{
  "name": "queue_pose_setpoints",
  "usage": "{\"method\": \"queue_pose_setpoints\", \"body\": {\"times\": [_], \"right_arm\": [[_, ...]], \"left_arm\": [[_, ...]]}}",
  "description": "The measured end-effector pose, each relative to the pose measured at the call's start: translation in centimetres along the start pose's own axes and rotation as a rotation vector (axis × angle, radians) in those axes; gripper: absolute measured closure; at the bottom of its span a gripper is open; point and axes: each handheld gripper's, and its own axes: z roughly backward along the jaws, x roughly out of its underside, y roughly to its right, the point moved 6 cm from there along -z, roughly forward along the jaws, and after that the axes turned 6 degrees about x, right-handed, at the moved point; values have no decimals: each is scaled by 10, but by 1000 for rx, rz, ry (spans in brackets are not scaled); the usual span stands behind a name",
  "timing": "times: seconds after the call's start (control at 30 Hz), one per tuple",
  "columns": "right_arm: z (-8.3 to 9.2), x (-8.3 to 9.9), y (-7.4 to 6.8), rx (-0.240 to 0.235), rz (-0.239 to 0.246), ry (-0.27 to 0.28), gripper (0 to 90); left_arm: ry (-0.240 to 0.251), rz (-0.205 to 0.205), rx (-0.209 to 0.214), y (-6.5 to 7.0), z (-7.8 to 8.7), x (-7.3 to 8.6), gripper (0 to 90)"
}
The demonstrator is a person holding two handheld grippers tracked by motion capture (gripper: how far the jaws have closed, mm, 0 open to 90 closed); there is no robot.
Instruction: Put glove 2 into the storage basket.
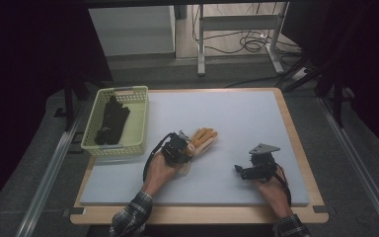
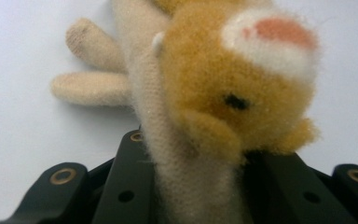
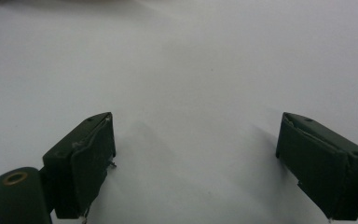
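Note:
A plush tan and orange glove (image 1: 203,138) with a furry animal face lies on the white mat near the middle of the table. In the left gripper view the glove (image 2: 223,93) rises between the two black jaws, which pinch its pale cuff. My left gripper (image 1: 187,147) is shut on that glove, at its near end. My right gripper (image 1: 238,169) rests low over the mat to the right, apart from the glove. In the right gripper view my right gripper (image 3: 196,154) stands wide open with bare mat between its jaws.
A pale green basket (image 1: 123,90) sits at the table's left edge with a black glove (image 1: 112,121) inside. The white mat (image 1: 237,113) covers most of the wooden tabletop. Table legs and cables stand on the floor beyond the far edge.

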Motion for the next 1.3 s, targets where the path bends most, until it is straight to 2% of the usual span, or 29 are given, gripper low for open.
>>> {"method": "queue_pose_setpoints", "body": {"times": [0.17,0.37,0.9,1.1,1.3], "right_arm": [[0,0,0,0,1,0,113],[0,0,0,0,1,1,113],[0,0,0,0,3,1,113],[0,0,0,0,3,2,113],[0,0,0,0,3,2,113]], "left_arm": [[24,31,-9,-6,9,-7,731],[43,42,-35,-13,27,-18,730],[66,89,-144,-47,80,-45,728],[77,124,-191,-64,101,-49,728],[85,171,-244,-87,124,-44,727]]}}
